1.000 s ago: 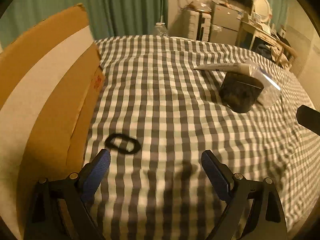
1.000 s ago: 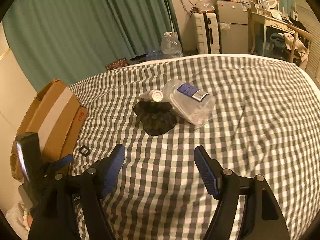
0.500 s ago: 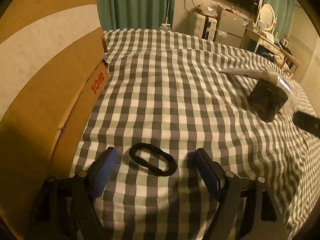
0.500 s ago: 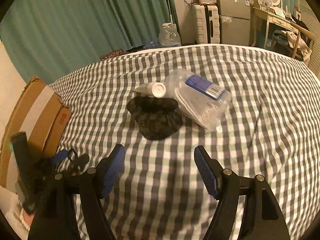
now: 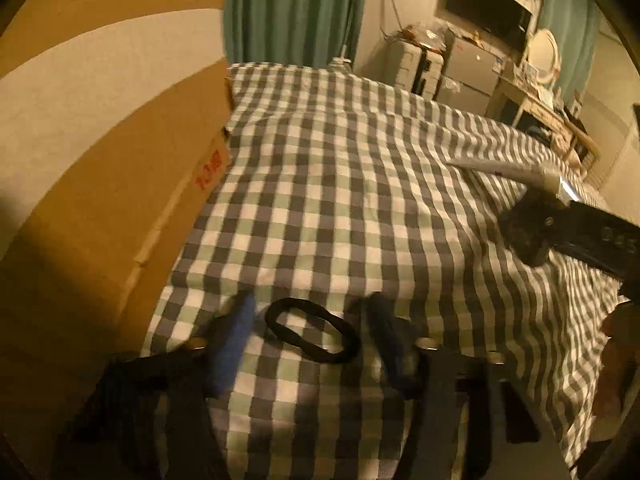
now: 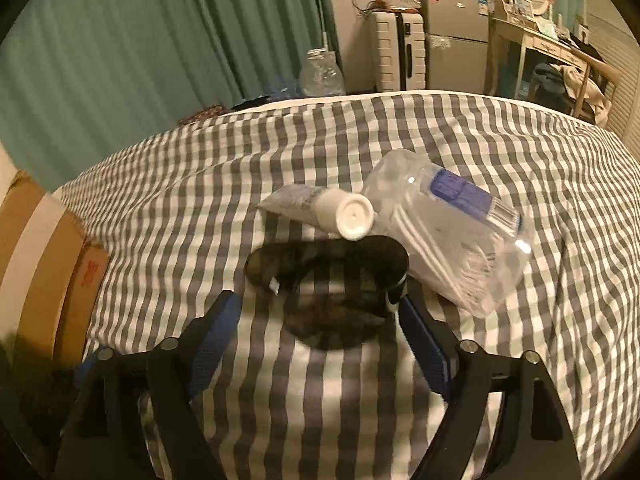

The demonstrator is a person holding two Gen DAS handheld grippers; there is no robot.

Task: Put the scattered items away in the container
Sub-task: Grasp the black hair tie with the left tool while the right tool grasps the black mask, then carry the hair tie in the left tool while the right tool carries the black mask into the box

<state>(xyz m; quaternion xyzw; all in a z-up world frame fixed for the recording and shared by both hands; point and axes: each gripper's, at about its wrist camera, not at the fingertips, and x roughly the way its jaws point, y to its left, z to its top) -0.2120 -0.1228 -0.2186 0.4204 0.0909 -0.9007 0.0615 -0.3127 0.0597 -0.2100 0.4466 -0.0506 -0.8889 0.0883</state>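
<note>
Both grippers have dropped closer: left gripper (image 5: 310, 330) closing around the hair tie (image 5: 312, 330) beside the cardboard box (image 5: 100, 208), pads not yet touching; right gripper (image 6: 320, 320) opening, empty, over the black pouch (image 6: 332, 280) mid-bed.

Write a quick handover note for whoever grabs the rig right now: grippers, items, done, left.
Left gripper: jaws closing around the black hair tie on the bed, not yet gripping.
Right gripper: jaws opening, straddling the dark pouch, not touching.
White tube and clear plastic bag lie just behind the pouch.
Cardboard box stands at the left edge of the bed.
Done: no item seen boxed.
Left: all four items.
</note>
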